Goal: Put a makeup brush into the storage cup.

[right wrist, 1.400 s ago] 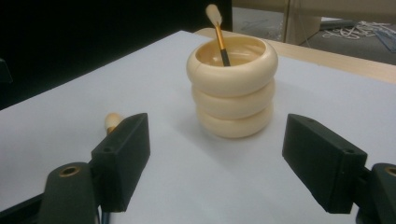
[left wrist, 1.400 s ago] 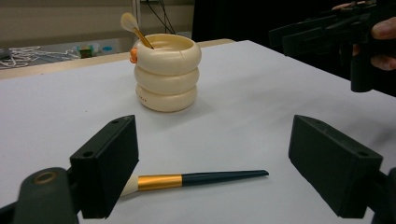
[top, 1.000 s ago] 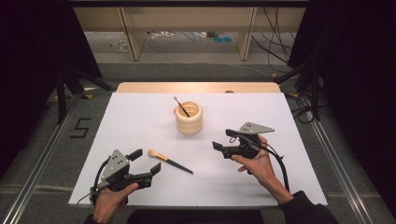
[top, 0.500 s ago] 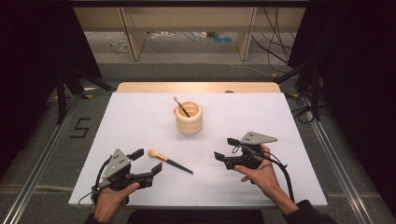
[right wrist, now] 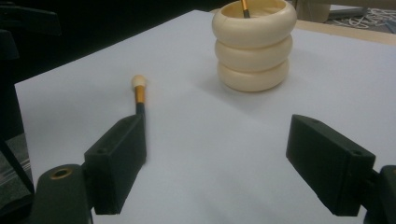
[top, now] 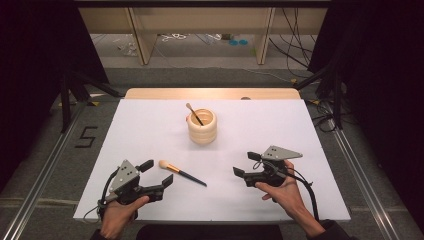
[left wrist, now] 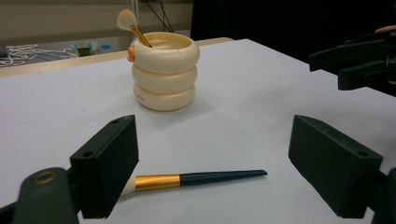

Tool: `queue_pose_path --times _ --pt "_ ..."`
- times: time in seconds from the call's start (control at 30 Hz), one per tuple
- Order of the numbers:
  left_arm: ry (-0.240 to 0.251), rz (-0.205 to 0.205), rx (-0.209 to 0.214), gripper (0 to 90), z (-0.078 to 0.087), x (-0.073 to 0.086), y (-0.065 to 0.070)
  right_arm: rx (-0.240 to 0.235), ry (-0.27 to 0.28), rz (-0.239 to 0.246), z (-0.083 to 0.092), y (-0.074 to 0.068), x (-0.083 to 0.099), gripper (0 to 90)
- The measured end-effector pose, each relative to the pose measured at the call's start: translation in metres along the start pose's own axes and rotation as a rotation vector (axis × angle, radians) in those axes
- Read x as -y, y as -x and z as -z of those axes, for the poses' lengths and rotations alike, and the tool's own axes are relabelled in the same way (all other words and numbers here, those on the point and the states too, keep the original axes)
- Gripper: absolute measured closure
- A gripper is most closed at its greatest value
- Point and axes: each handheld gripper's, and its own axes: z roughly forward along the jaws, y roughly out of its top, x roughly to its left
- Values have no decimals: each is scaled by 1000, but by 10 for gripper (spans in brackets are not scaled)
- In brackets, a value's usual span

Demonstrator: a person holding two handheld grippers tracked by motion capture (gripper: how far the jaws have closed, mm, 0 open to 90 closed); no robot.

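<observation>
Item: white table sheet (top: 310, 135) laid over pale wooden tabletop (top: 210, 93).

Holder: cream holder of three stacked rings (top: 202, 127), far centre of sheet; one gold-handled brush (top: 193, 113) standing inside, bristles up, leaning left.

Loose piece: dark-handled make-up brush with gold ferrule and pale bristles (top: 181, 172), flat on sheet, near left of centre, well apart from holder, bristle end pointing far-left.

Left gripper (top: 156, 175): held low at near left, jaws wide open, empty; brush lying just beyond and between jaws in left gripper view (left wrist: 196, 179), not touched.

Right gripper (top: 246, 164): near right, jaws likewise spread wide, nothing held; handle end of brush partly hidden behind one jaw in right gripper view (right wrist: 139, 100).

Step in hand, by judgement: approach to loose brush, grasp not yet made. Next move likely: lower left jaws astride handle near ferrule, close, lift, then stand brush in holder beside the other.

Markings: dark figure "5" (top: 85, 137) on floor left of table. Faint print low on holder, too small to read. No brand legible.
</observation>
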Motion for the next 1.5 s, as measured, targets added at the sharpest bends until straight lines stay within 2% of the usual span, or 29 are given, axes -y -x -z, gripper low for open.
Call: queue_pose_path --times 0.1,0.3,0.43,0.8,1.0,1.03,1.1,1.17,1.27,1.3,1.37,1.4,1.47,1.5 --pt "0 -2 1 157 0 0 0 3 -11 -4 4 0 1 203" --pt "-1 6 -3 157 0 0 0 10 5 -9 11 -2 4 204" --pt "-2 1 -4 157 0 0 0 26 -10 -8 14 -2 6 203" --pt "-6 -8 -4 157 -2 -1 -2 13 3 -23 17 -2 8 202" --pt "-19 -11 25 157 -6 -5 -5 11 3 -19 17 -2 8 202" --pt "-27 -29 28 157 -6 -7 -6 11 3 -20 16 -2 8 203" --pt "-40 -35 48 159 -9 -10 -7 18 -11 -20 17 -2 8 203" --pt "-58 -76 72 164 -11 -14 -8 7 0 -23 17 -2 8 204" --pt "-93 -129 85 168 -16 -22 -6 13 -15 -12 18 -2 8 204" --pt "-103 -151 100 170 -17 -24 -6 14 -16 -13 18 -2 8 205" --pt "-135 -165 135 170 -22 -28 -5 14 -14 -10 19 -2 8 206" --pt "-147 -187 139 170 -24 -30 -5 14 -15 -11 19 -3 8 206" --pt "-170 -207 154 174 -29 -33 -5 13 -16 -12 19 -3 8 206" --pt "-184 -199 173 177 -31 -33 -5 16 -19 -10 18 -3 8 206"
